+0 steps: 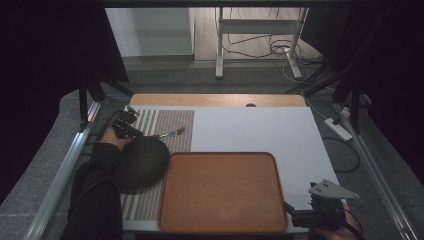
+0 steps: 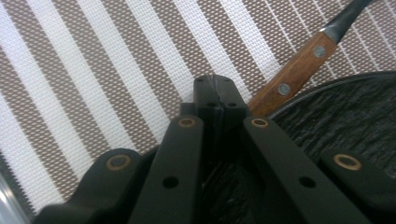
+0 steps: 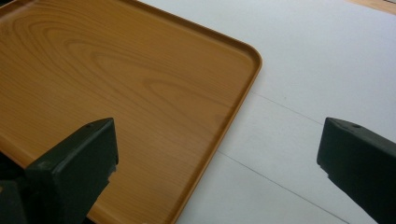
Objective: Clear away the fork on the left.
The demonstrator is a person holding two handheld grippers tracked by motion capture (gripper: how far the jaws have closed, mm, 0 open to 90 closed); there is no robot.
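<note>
Nearest the high camera, my right gripper (image 1: 320,212) hangs at the table's front right corner, jaws spread wide with nothing between them, just beside the right edge of the wooden tray (image 1: 222,192). The tray is bare.

Farther in on the left, my left gripper (image 1: 127,122) sits at the far edge of a dark, rough-surfaced plate (image 1: 140,161) that rests on the striped placemat (image 1: 172,127). In the left gripper view its jaws are pressed together at the tips; they pinch nothing that I can make out (the plate's rim (image 2: 336,121) passes beneath them). Just past the tips lies a fork (image 1: 170,133) with a riveted wooden handle (image 2: 292,81), its butt end touching or tucked under the plate's rim, its prongs pointing away to the right.

I judge the fork light and stiff, the metal neck slick; the flat wooden handle is the place to pinch, mid-length. The plate looks heavier and breakable, best taken by the rim.
</note>
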